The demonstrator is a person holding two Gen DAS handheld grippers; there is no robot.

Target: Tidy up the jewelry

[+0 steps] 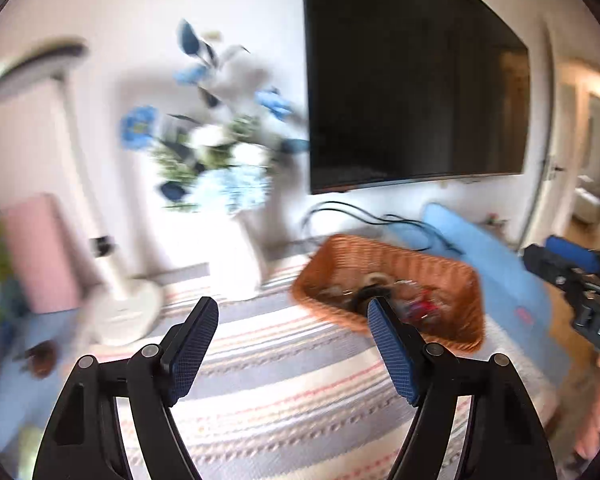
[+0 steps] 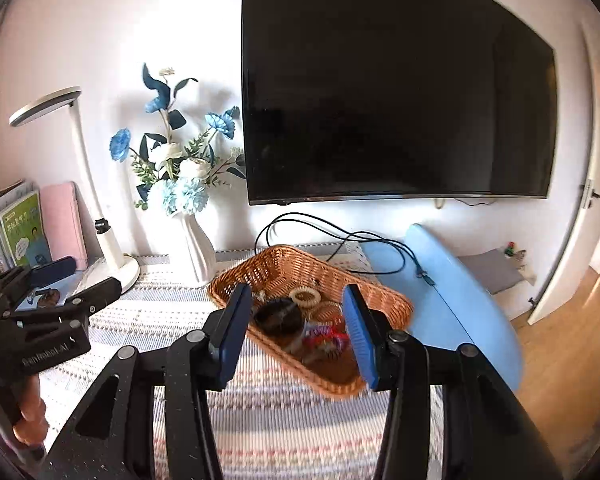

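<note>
A brown wicker basket (image 2: 364,292) stands on the striped cloth and holds several hair ties and bracelets: a black ring (image 2: 278,316), a cream ring (image 2: 306,297), red and purple pieces (image 2: 326,336). It also shows, blurred, in the left wrist view (image 1: 440,276). My right gripper (image 2: 298,334) is open and empty, just above the basket's near side. My left gripper (image 1: 292,344) is open and empty, over the cloth left of the basket. Each gripper shows in the other's view: the left one (image 2: 84,292), the right one (image 1: 580,280).
A white vase of blue flowers (image 2: 194,248) and a white desk lamp (image 2: 108,256) stand behind the cloth. Books and a pink case (image 2: 62,224) lean at the left. A wall TV (image 2: 400,100) hangs above, with black cables (image 2: 340,240). A blue table top (image 2: 452,288) extends right.
</note>
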